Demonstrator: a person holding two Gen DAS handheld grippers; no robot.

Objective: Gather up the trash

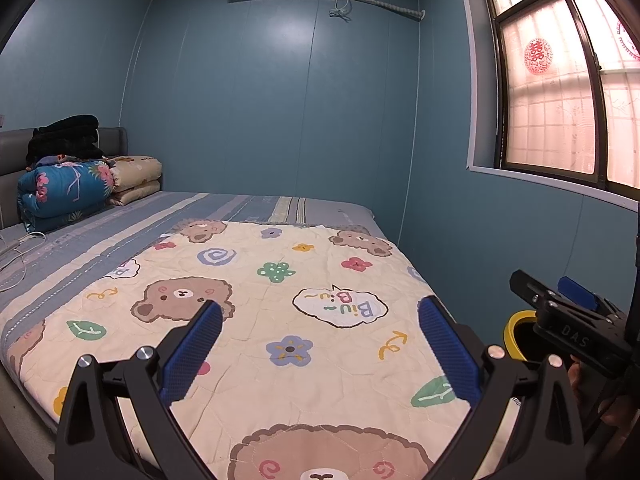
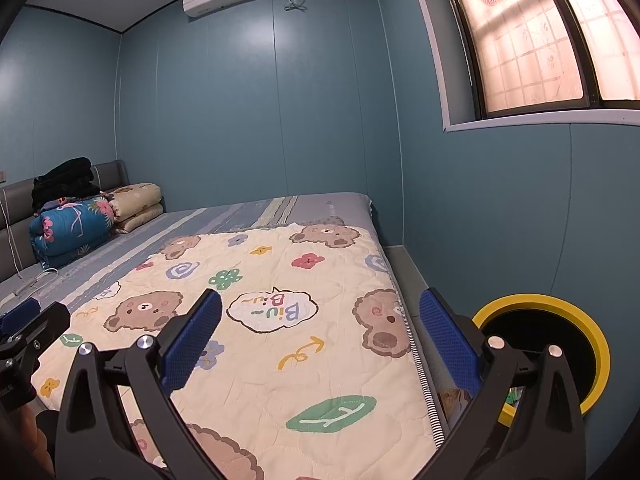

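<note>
Your left gripper (image 1: 320, 344) fills the bottom of the left wrist view, its blue pads (image 1: 192, 350) spread wide with nothing between them. Under them lies the bear quilt (image 1: 280, 320), whose near edge is cut off by the frame. At the right edge you see your right gripper (image 1: 568, 312) from the side; only part of it shows, and it hides most of the yellow bin (image 1: 516, 332), so you cannot see into the bin from here. Part of a hand shows below that gripper, dim and hard to make out. Far off at the headboard sit folded quilts (image 1: 80, 188) with dark clothing on top. A white cable (image 1: 18, 248) lies on the striped sheet at the left, its end cut off.

From the right wrist view, your right gripper (image 2: 320, 340) also stands wide apart and holds nothing. Its right finger covers part of the bin (image 2: 596, 344), which stands on the floor beside the bed, near the blue wall. The bin has a yellow rim and a black lining. Inside, low by the rim, you can glimpse a bit of green and pale trash (image 2: 514, 394), too small and too hidden to name. Your left gripper (image 2: 28, 332) pokes in at the left edge, mostly cut off. No trash shows on the quilt (image 2: 280, 360).
</note>
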